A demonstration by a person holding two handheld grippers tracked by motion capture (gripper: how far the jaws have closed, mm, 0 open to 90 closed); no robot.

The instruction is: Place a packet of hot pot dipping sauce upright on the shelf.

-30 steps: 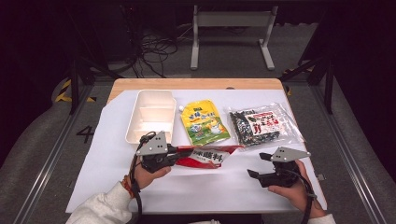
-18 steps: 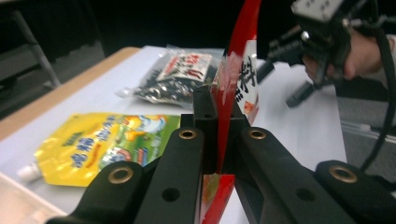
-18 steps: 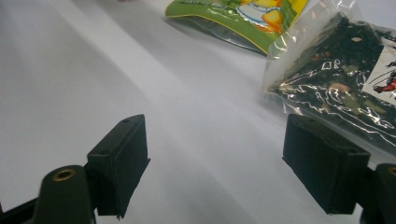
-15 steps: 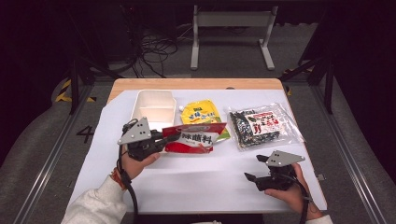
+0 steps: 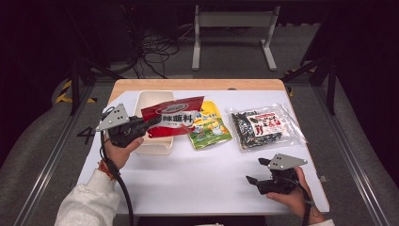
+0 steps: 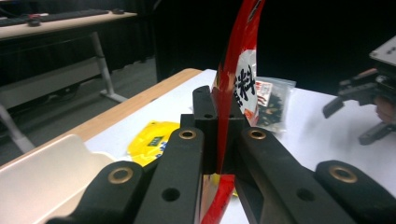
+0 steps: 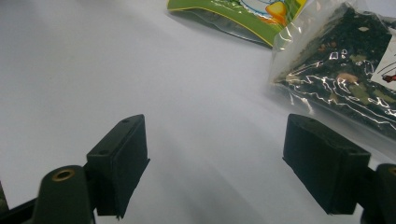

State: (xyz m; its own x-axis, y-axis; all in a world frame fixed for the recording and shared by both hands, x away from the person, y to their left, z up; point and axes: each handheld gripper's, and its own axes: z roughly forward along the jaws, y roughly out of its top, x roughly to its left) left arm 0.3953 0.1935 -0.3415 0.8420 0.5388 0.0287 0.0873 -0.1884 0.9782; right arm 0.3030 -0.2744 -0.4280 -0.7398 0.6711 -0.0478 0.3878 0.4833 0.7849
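A white-covered tabletop (image 5: pixel 197 183) with a bare wooden strip along its far edge carries the sorting job; at its far left sits a cream plastic tray (image 5: pixel 141 101), apparently the place where the snacks are to go, since the red packet (image 5: pixel 175 118) is held in the air right over it. The left tongs (image 5: pixel 149 123) are clamped on that red packet at its near end — in the left gripper view the jaws stand pressed together with the foil upright between them, a grip on the edge seam that lets the rest of the bag hang free for lowering into the tray. To the right on the tabletop lies the clear bag of dark mix (image 5: pixel 264 126), flat and untouched, with a red-and-white printed label whose writing is too small to read; between it and the tray lies the yellow-green packet (image 5: pixel 209 126), its near end overlapped by the raised packet, with a cartoon figure on its front and lettering that cannot be made out. The red packet's white band bears large Chinese characters, of which 辣 and 料 read fairly surely; the small print is illegible. The right tongs (image 5: pixel 256 172) wait low at the near right, jaws spread wide and holding nothing — probably parked clear until the next bag is taken.
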